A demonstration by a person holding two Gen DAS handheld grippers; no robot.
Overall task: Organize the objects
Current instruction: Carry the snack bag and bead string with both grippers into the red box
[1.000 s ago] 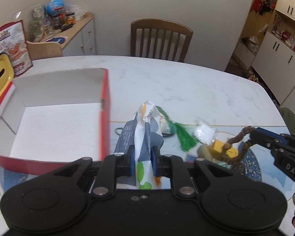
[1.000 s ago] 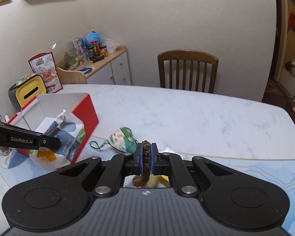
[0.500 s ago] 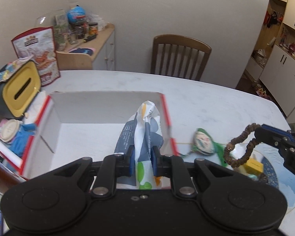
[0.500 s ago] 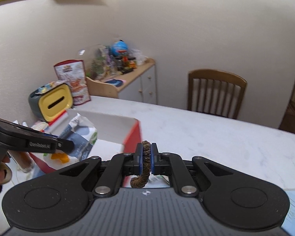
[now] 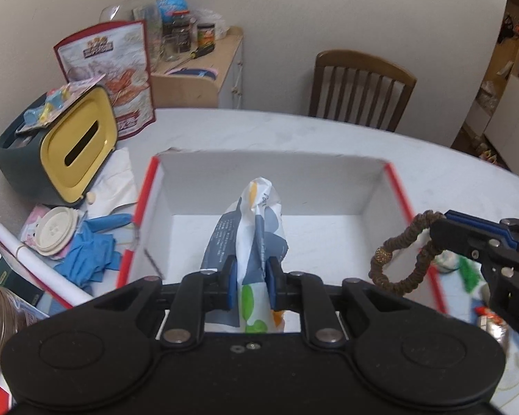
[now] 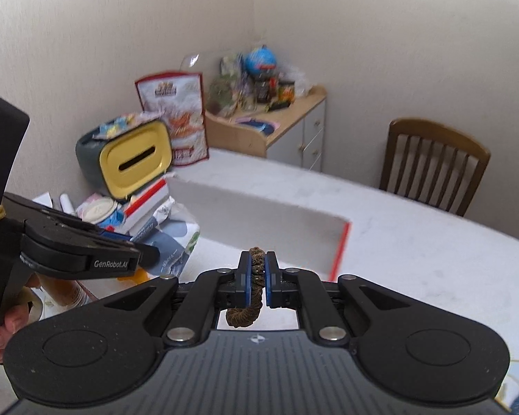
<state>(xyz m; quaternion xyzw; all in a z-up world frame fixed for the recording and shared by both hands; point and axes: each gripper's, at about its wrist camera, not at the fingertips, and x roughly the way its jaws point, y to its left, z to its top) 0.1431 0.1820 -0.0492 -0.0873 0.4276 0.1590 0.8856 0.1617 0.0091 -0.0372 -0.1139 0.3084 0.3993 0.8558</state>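
Both loads now hang over the open box.

The left gripper point(image 5: 252, 285), pinched tight on the printed packet point(image 5: 256, 238), has swung across from the table edge until the red-edged box point(image 5: 373, 186) sits squarely beneath it. The right gripper point(image 6: 256, 282) has lifted away from the table, clamped on the brown beaded loop point(image 6: 247, 306), which now dangles about over the box's right wall, though blur makes that hard to call. Releasing looks like the next step; the green-tasselled ornament point(image 5: 465, 271) waits outside.

"GenRobot.AI" in white on left gripper point(image 6: 148, 259) finger, near left in right wrist view. "DA", cut off, on right gripper point(image 5: 432, 230) body. Pouch point(image 5: 252, 238) print unreadable.
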